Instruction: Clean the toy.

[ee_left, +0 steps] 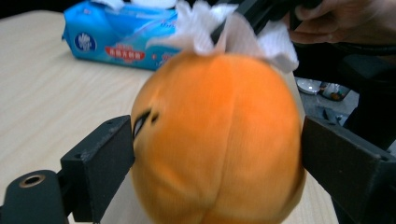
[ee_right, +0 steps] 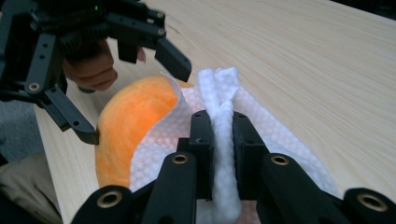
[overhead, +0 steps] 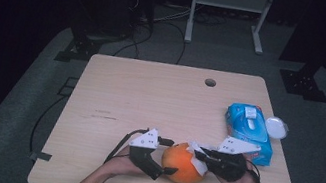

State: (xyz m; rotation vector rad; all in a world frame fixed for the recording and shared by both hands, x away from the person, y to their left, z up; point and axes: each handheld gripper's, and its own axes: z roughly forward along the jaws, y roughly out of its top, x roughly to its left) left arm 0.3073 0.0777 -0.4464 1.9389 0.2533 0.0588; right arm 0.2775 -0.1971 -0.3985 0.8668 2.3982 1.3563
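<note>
Near the counter's (overhead: pixel 116 88) front edge sits an orange plush ball (overhead: pixel 182 163). The left gripper (overhead: pixel 163 158) straddles it, its 2 jaws spread wide on either side. The right gripper (overhead: pixel 204 155) is clamped on a white wipe (overhead: pixel 198 159) draped over the ball. Farther back, by the right edge, lies a blue wipes pack (overhead: pixel 249 129).

Your left gripper (overhead: pixel 164 167) sits at the table's (overhead: pixel 150 94) near edge, its jaws either side of the plush (overhead: pixel 180 163). Your right gripper (overhead: pixel 200 155) is just right of the plush, pressing a wipe (overhead: pixel 197 159) onto it. The wipe pack (overhead: pixel 248 129) lies behind your right gripper, with a lid (overhead: pixel 276 126) just right of it.
</note>
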